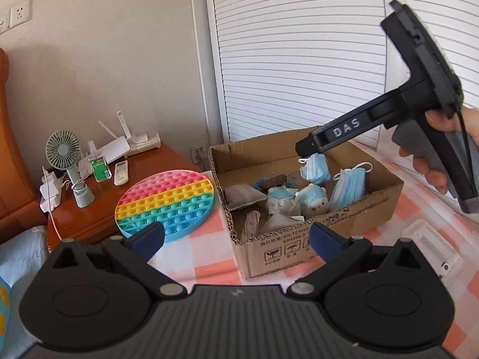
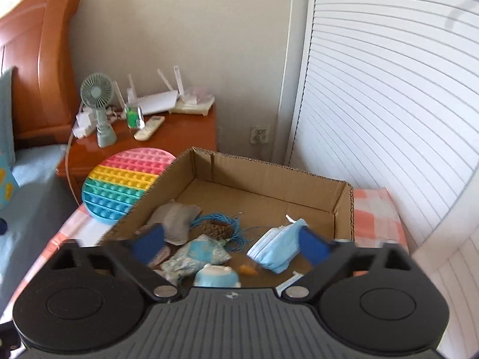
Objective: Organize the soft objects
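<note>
An open cardboard box (image 1: pixel 344 224) (image 2: pixel 269 176) sits on a pink checked cloth. It holds a grey pouch (image 1: pixel 244 196) (image 2: pixel 176 218), a blue cord coil (image 2: pixel 218 227), a patterned pouch (image 2: pixel 200 255), a blue plush toy (image 1: pixel 314 200) and blue face masks (image 1: pixel 350 187). My right gripper (image 2: pixel 232 246) is open above the box; a blue face mask (image 2: pixel 277 249) (image 1: pixel 315 169) hangs just below its fingers, touching the right fingertip (image 2: pixel 312 246). My left gripper (image 1: pixel 236 239) is open and empty in front of the box. A round rainbow pop-it mat (image 1: pixel 166 200) (image 2: pixel 125 181) lies left of the box.
A wooden nightstand (image 1: pixel 98 209) (image 2: pixel 179 134) behind the mat carries a small fan (image 1: pixel 64 151), a router, a remote and chargers. White louvred doors (image 1: pixel 299 59) stand behind the box. A white object (image 1: pixel 431 245) lies on the cloth at right. A bed headboard (image 2: pixel 36 59) is at left.
</note>
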`<state>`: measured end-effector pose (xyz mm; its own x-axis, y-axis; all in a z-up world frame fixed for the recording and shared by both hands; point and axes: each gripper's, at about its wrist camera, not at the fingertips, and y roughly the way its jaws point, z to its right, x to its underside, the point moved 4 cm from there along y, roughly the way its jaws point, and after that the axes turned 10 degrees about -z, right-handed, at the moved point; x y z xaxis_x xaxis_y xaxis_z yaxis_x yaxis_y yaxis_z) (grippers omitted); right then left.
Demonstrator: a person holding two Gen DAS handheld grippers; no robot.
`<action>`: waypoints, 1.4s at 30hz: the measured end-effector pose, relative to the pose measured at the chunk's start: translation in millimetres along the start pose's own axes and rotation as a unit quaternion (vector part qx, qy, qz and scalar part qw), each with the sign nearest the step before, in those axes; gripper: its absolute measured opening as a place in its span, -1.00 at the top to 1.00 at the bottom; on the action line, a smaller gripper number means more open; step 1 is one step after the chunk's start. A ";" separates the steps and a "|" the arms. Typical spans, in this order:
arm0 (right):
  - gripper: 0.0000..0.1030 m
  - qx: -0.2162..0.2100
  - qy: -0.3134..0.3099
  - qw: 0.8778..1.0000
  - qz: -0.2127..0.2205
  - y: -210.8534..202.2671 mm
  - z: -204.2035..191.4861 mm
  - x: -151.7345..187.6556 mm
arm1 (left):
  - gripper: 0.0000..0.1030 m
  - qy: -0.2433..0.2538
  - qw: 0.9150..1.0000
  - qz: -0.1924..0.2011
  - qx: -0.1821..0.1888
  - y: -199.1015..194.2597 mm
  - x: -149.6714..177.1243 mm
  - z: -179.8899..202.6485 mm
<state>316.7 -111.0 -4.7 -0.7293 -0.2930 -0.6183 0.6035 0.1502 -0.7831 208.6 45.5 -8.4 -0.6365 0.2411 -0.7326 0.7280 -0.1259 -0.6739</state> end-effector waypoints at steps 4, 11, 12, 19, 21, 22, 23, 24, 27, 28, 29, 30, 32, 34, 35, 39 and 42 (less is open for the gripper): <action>-1.00 0.010 0.024 1.000 -0.003 -22.8 3.4 13.4 | -0.99 -0.015 1.000 -0.018 -0.005 -15.4 2.4 8.2; -1.00 0.075 0.087 0.992 -0.042 -72.6 14.1 63.4 | -0.99 -0.048 0.997 -0.043 -0.035 -43.9 8.6 28.5; -1.00 0.080 0.099 0.991 -0.046 -80.2 15.0 74.3 | -0.99 -0.050 0.997 -0.043 -0.038 -47.2 9.8 31.7; -1.00 0.086 0.148 0.984 -0.046 -128.2 9.6 142.4 | -0.99 -0.062 0.996 -0.058 -0.030 -61.8 21.0 50.1; -1.00 0.086 0.155 0.983 -0.042 -137.8 5.4 152.9 | -0.99 -0.072 0.995 -0.062 -0.027 -64.6 23.6 52.0; -1.00 0.088 0.156 0.983 -0.041 -141.2 3.2 157.6 | -0.99 -0.075 0.995 -0.064 -0.026 -65.4 24.6 52.9; -1.00 0.089 0.154 0.983 -0.040 -144.7 0.7 161.7 | -0.99 -0.078 0.994 -0.067 -0.025 -65.9 25.5 53.8; -1.00 0.091 0.151 0.984 -0.039 -147.9 -1.6 165.2 | -0.99 -0.080 0.994 -0.070 -0.025 -66.3 26.4 55.0; -1.00 0.096 0.143 0.984 -0.036 -153.9 -7.8 170.1 | -0.99 -0.081 0.993 -0.078 -0.024 -67.6 29.8 59.5; -1.00 0.095 0.141 0.985 -0.036 -154.9 -9.2 171.4 | -0.99 -0.079 0.993 -0.079 -0.023 -67.9 30.1 60.8; -1.00 0.095 0.140 0.985 -0.036 -155.6 -10.2 172.5 | -0.99 -0.079 0.993 -0.080 -0.025 -68.4 30.4 62.0; -1.00 0.097 0.139 0.985 -0.036 -156.2 -11.1 173.3 | -0.99 -0.078 0.993 -0.080 -0.025 -68.7 30.8 63.4; -1.00 0.098 0.136 0.985 -0.035 -157.3 -11.7 174.1 | -0.99 -0.077 0.994 -0.080 -0.024 -69.6 30.6 65.1; -1.00 0.099 0.136 0.985 -0.033 -158.7 -11.3 174.3 | -0.99 -0.075 0.994 -0.081 -0.025 -69.7 30.0 66.8; -1.00 0.098 0.137 0.985 -0.032 -159.3 -10.8 173.9 | -0.99 -0.074 0.994 -0.080 -0.025 -70.1 29.6 67.5; -1.00 0.100 0.142 0.984 -0.029 -160.6 -8.2 173.9 | -0.99 -0.074 0.994 -0.079 -0.024 -70.6 28.0 68.6; -1.00 0.100 0.143 0.984 -0.028 -160.8 -6.8 175.2 | -0.99 -0.073 0.994 -0.079 -0.023 -70.3 27.6 68.8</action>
<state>89.7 -180.1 12.5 -0.8069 -0.0133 -0.5905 0.5902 -0.0568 -0.8052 122.4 -5.1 12.2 -0.7721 0.1116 -0.6256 0.6242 -0.0519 -0.7796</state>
